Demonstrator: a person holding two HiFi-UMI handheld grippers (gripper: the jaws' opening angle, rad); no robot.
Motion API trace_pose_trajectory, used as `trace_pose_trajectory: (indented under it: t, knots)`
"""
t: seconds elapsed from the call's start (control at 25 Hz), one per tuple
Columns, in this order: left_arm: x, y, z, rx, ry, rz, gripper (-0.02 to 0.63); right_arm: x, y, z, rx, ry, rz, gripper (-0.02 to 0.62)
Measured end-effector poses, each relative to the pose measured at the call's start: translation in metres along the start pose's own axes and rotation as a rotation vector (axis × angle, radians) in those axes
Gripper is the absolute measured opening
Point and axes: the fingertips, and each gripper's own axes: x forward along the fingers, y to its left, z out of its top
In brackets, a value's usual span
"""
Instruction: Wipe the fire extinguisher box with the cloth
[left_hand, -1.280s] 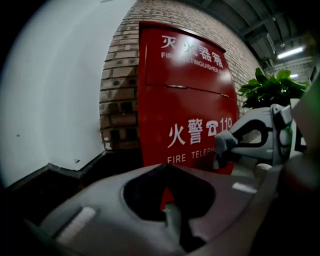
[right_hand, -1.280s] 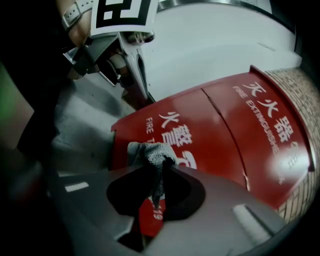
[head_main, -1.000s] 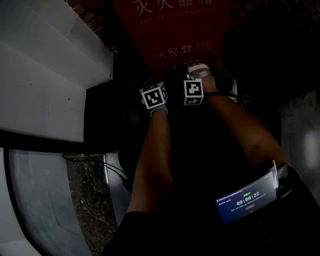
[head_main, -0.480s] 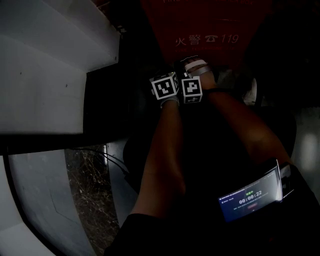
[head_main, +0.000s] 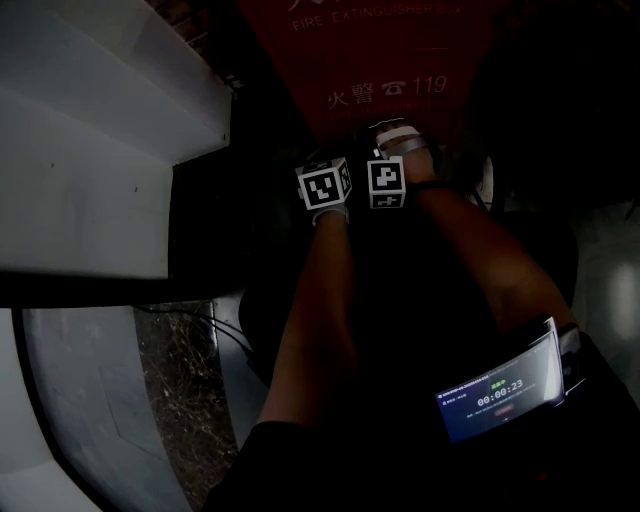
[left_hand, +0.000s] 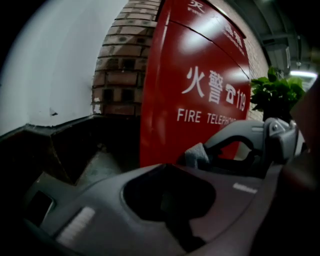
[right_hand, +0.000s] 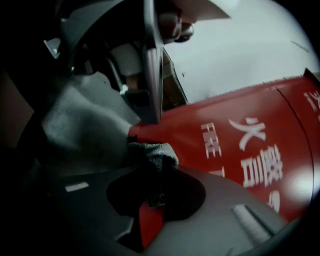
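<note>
My right gripper (right_hand: 151, 172) was clamped on the cloth (right_hand: 152, 151). The fire extinguisher box (right_hand: 235, 145) lay directly ahead, filling the frame's right. My left gripper (left_hand: 167, 175), closed and empty, trailed alongside.

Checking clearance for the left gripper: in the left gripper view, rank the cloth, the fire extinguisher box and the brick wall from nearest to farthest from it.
1. cloth: just ahead, slightly right.
2. fire extinguisher box: standing behind the cloth, centre and right.
3. brick wall: left of centre, behind the box.
</note>
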Motion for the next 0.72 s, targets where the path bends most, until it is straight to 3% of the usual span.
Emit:
trace_pose_trajectory:
  t: [0.2, 0.72]
  knots:
    - [0.0, -0.034, 0.019, 0.069, -0.021, -0.01, 0.002, -0.011, 0.006, -0.05, 0.032, 0.079, 0.031, 0.044]
    - [0.03, -0.153, 0.024, 0.205, -0.016, -0.151, 0.002, -0.051, 0.014, -0.19, 0.149, 0.307, 0.116, 0.044]
